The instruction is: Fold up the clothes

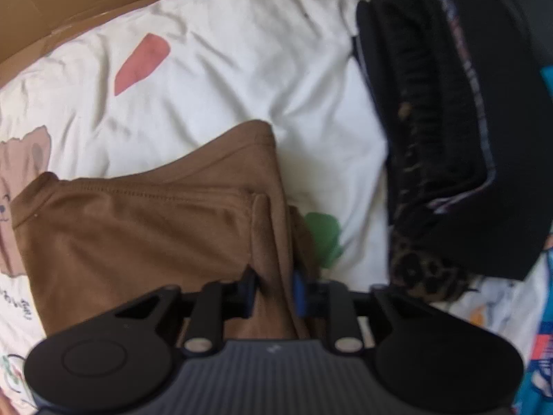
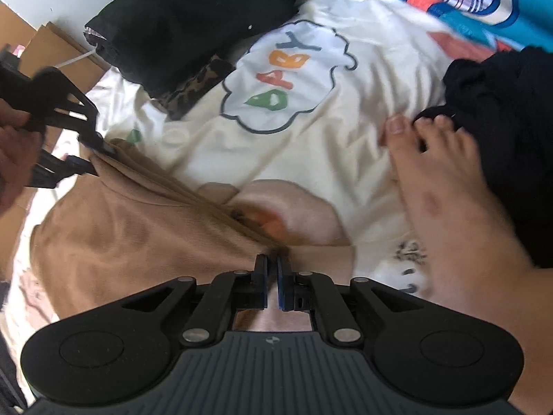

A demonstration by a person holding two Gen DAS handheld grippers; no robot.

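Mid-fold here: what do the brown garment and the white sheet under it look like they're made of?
Brown garment: soft matte knit, probably cotton jersey, given its stitched hem and limp drape. White sheet: thin woven cotton-like cloth, matte, finely creased, with printed colour shapes. Fibre content can't be confirmed.

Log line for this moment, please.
left gripper: shut on brown garment | right gripper: shut on same edge | garment partly lifted off white sheet

Right gripper [image 2: 272,263] pinched on brown garment [image 2: 114,228] edge. Left gripper [image 2: 91,157] clamps the far corner, fold taut between them. White sheet [image 2: 363,110] beneath. Bare foot [image 2: 435,173] right. Black stack [image 2: 179,24] behind.
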